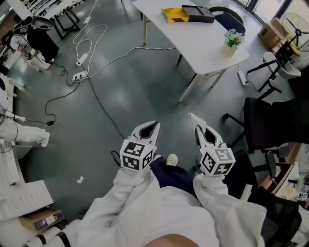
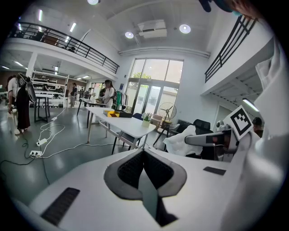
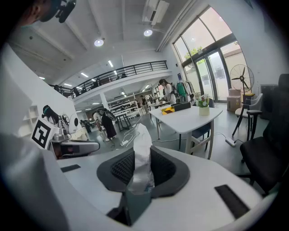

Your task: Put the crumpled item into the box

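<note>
right gripper [image 3: 140,168]: jaws clamped on a crumpled white paper wad [image 3: 142,151]. The wad sticks up past the tips, so the grip looks to be on its lower half only.
left gripper [image 2: 143,168]: jaws pressed together, nothing between them, just held out alongside the right one.
where the wad is: in the right jaws, in front of the person's body over the grey floor [image 1: 120,91]. In the head view its white tip [image 1: 193,116] pokes out ahead of the gripper [image 1: 203,132].
box: a shallow yellow-and-black box [image 1: 187,14] at the far end of the white table [image 1: 203,46], well apart from both grippers. I can't tell from here whether the black part is a lid or a second tray.
step, my guess: carrying it over, with the drop not yet started.
how I'd do it: keep the squeeze steady, since paper this light probably slips if the jaws ease. Walk around the loose white cable [image 1: 91,46] on the floor. Come in above the yellow part and get the tips low inside it before letting go.
watch out: the little potted plant [image 1: 233,39] sits at the near corner of the table, so swing wide of it.
</note>
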Tool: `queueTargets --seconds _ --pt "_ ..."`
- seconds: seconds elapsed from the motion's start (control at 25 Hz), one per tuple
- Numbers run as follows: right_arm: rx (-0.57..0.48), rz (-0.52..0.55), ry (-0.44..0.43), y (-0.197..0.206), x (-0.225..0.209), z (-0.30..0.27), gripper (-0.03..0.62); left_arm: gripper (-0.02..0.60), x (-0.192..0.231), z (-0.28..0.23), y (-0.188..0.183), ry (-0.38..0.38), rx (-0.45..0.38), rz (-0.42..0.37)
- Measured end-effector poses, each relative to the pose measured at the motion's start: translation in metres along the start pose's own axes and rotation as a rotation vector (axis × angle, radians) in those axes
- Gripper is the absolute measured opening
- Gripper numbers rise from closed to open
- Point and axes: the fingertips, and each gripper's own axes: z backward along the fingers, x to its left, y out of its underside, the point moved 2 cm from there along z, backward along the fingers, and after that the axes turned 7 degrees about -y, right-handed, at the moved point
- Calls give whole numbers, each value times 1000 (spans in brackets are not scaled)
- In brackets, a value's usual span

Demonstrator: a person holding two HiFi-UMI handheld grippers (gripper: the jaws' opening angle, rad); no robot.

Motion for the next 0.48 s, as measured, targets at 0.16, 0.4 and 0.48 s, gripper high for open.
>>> queueTargets --seconds 0.16,0.4,0.48 --pt "-3 -6 4 -2 1 -4 89 15 2 -1 1 8 2 1" --pt "-5 -8 12 -4 7 -10 89 15 14 5 0 6 -3 6" --pt "-2 -4 9 -3 13 -16 89 15 21 7 1 7 -3 8"
